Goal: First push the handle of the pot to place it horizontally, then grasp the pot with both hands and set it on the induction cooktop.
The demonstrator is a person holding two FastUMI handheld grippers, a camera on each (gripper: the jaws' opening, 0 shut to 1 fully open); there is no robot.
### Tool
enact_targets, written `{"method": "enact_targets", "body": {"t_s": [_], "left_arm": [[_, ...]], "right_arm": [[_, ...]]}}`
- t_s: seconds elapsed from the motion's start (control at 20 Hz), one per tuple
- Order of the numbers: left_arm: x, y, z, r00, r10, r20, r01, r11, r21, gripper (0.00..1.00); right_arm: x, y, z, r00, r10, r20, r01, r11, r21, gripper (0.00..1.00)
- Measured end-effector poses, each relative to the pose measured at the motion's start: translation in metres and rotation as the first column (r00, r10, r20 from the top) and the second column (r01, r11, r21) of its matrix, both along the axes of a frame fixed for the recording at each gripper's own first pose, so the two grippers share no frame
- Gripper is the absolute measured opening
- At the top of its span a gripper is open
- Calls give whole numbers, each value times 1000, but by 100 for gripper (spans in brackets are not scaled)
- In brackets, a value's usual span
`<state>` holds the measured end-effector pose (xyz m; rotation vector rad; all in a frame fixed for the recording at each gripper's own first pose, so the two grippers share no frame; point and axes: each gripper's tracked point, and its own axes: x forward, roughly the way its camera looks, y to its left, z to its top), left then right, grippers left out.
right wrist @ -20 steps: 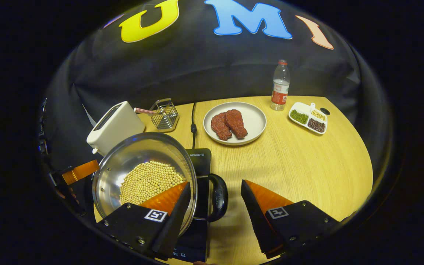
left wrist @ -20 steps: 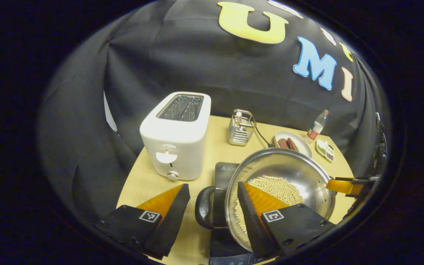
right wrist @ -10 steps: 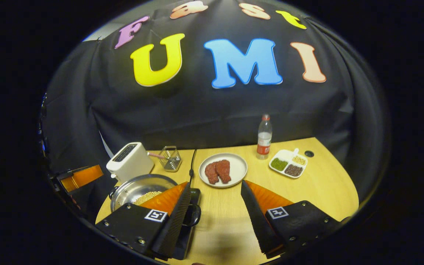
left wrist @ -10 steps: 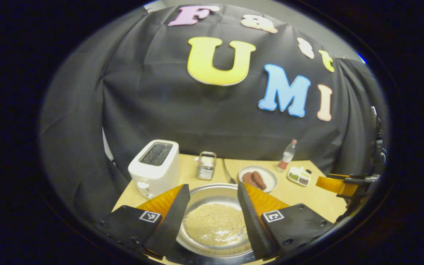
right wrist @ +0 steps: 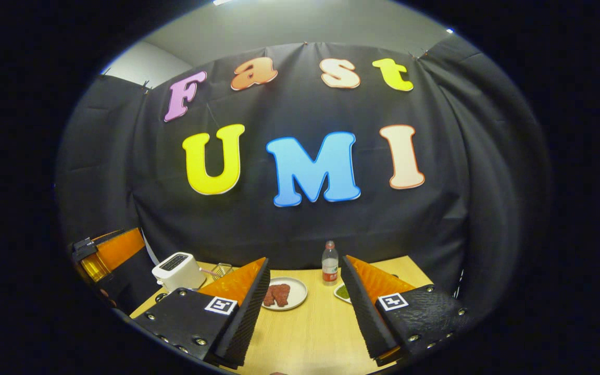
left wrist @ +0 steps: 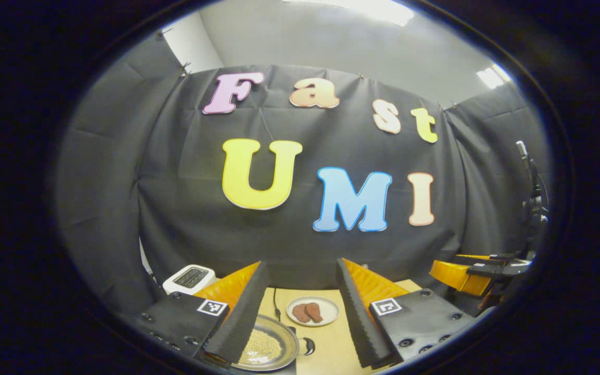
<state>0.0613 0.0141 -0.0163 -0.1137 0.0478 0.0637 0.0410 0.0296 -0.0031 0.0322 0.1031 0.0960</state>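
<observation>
Two tools gape empty: left tool (left wrist: pixel 298 307), right tool (right wrist: pixel 304 307); pot (left wrist: pixel 267 348) half-hidden behind left finger.

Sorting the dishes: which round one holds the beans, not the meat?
The steel pot, low in the left gripper view; the white plate behind it carries meat.

black cloth wall (left wrist: pixel 175 208), wooden table (right wrist: pixel 310 333), ceiling light (left wrist: pixel 378 8)

A silver pot (left wrist: pixel 266 348) of pale yellow beans with a black handle (left wrist: pixel 308 346), a white toaster (right wrist: pixel 178 271), a white plate (right wrist: pixel 292 295) of reddish-brown meat, a red-labelled bottle (right wrist: pixel 329 271), on a light wood table (right wrist: pixel 310 333).
</observation>
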Motion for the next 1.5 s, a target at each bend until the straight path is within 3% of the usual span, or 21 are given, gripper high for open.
{"method": "enact_targets", "body": {"t_s": [0.05,0.1,0.2,0.35,0.45,1.15,1.5], "left_arm": [[-2,-7,11,1000,13,28,-13,1000,-3,89],[-2,-12,16,998,32,45,-32,999,-3,96],[-7,-20,15,998,55,44,-55,998,4,100],[-10,-25,13,997,81,16,-82,996,25,95],[-16,-26,11,996,93,11,-93,995,31,97],[-7,11,10,999,29,26,-28,999,-19,99],[-16,21,19,999,6,42,-5,1000,-26,95]], "right_arm": [[-3,-8,10,1000,5,24,-5,1000,8,84],[-3,-17,15,999,5,40,-6,1000,3,94],[-5,-34,23,998,5,69,-5,1000,-2,99],[-6,-42,20,997,31,67,-31,1000,3,100],[-2,-47,16,998,34,54,-34,999,0,100],[-4,-12,27,998,11,61,-13,1000,22,100],[-11,-3,36,997,2,74,-3,1000,15,100]]}}
